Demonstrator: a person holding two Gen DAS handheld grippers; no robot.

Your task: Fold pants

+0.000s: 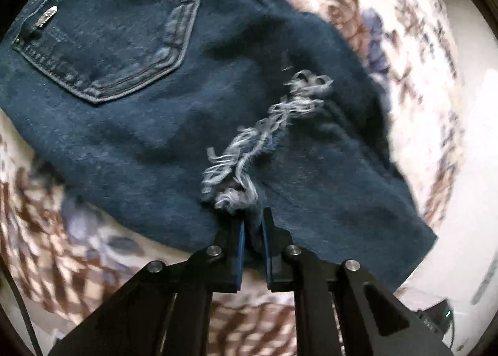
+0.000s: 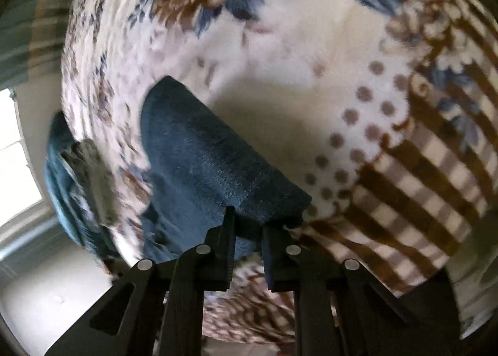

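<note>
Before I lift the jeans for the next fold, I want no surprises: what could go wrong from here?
1. The left tool pinches the jeans right at the frayed rip; pulling could tear it further.
2. The right tool grips only a denim edge, which may slip.
3. The floral blanket could drag along.

A: How does the left gripper (image 1: 252, 219) stand?

B: Its jaws are drawn close together, the blue pads nearly parallel with only a narrow gap, and dark cloth of the pants (image 1: 155, 125) is pinched in that gap near the tips. The black linkage arms spread out below toward the camera.

A: And the right gripper (image 2: 249, 219)?

B: Jaws set a little wider, yet likewise clamped on a fold of the same cloth, which bulges over the tips. Both grippers point forward and downward, their fingers roughly level with each other.
</note>
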